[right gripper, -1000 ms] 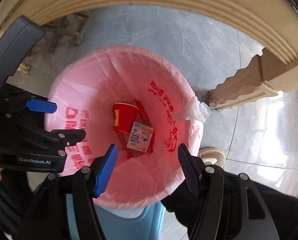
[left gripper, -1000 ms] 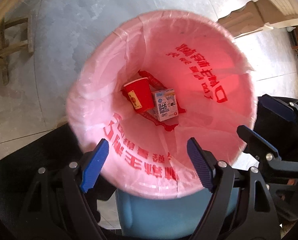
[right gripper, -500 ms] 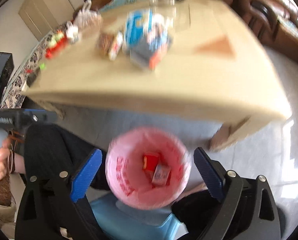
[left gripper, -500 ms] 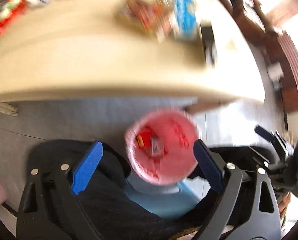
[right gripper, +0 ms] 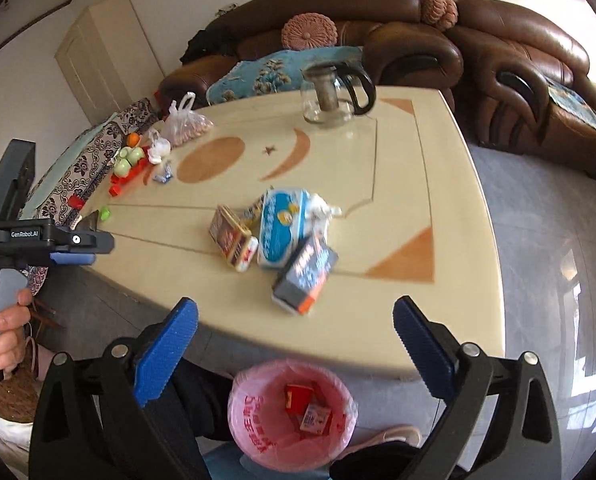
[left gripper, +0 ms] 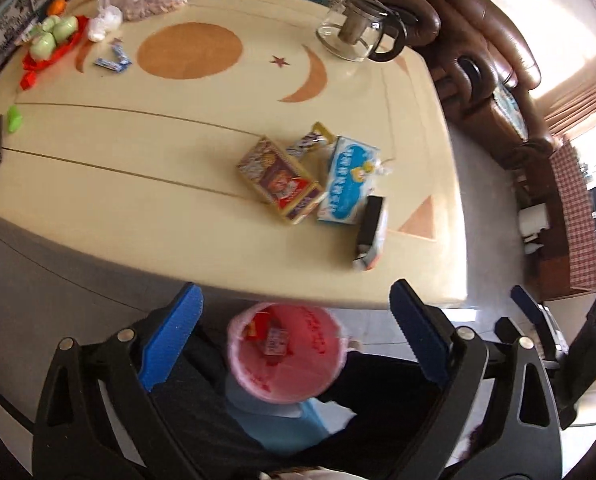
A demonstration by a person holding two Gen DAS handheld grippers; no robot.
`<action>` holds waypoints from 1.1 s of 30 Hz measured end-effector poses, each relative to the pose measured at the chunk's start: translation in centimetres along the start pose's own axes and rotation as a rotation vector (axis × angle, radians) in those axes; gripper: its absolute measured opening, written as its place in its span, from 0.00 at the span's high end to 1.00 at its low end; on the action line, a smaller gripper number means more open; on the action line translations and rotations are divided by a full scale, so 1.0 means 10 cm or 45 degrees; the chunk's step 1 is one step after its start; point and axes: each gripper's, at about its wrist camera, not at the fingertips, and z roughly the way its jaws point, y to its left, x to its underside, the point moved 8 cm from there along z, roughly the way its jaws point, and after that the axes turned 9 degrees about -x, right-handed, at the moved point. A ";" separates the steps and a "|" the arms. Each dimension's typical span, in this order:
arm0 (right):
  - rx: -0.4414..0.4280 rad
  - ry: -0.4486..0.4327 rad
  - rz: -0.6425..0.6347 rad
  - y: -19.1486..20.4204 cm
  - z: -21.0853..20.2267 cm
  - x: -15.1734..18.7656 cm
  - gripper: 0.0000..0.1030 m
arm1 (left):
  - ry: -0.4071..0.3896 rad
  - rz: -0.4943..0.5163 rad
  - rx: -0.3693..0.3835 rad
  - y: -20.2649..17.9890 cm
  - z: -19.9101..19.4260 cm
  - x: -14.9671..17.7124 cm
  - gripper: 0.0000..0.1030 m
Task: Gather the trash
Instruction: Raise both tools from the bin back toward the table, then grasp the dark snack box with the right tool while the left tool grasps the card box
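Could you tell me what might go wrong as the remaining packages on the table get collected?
The blue-and-white bag, snack box and dark carton lie packed together, so gripping one may nudge another. The carton sits nearest the table's edge and could slip off, missing the pink-lined bin below.

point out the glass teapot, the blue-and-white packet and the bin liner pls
glass teapot (right gripper: 327, 100), right wrist view, on the steel infuser inside the glass body.
blue-and-white packet (left gripper: 347, 178), left wrist view, on its printed top face.
bin liner (right gripper: 254, 424), right wrist view, on the pink inner wall with red print.
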 end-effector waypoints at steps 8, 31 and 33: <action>-0.018 0.017 -0.023 0.01 0.14 -0.25 0.07 | -0.002 -0.041 0.017 -0.09 0.05 -0.23 0.10; -0.054 0.190 0.105 -0.46 1.03 -0.17 0.07 | 0.127 -0.208 -0.003 0.07 1.07 -0.57 0.10; -0.056 0.211 0.114 -0.48 1.12 -0.14 0.07 | 0.143 -0.226 -0.001 0.09 1.18 -0.58 0.10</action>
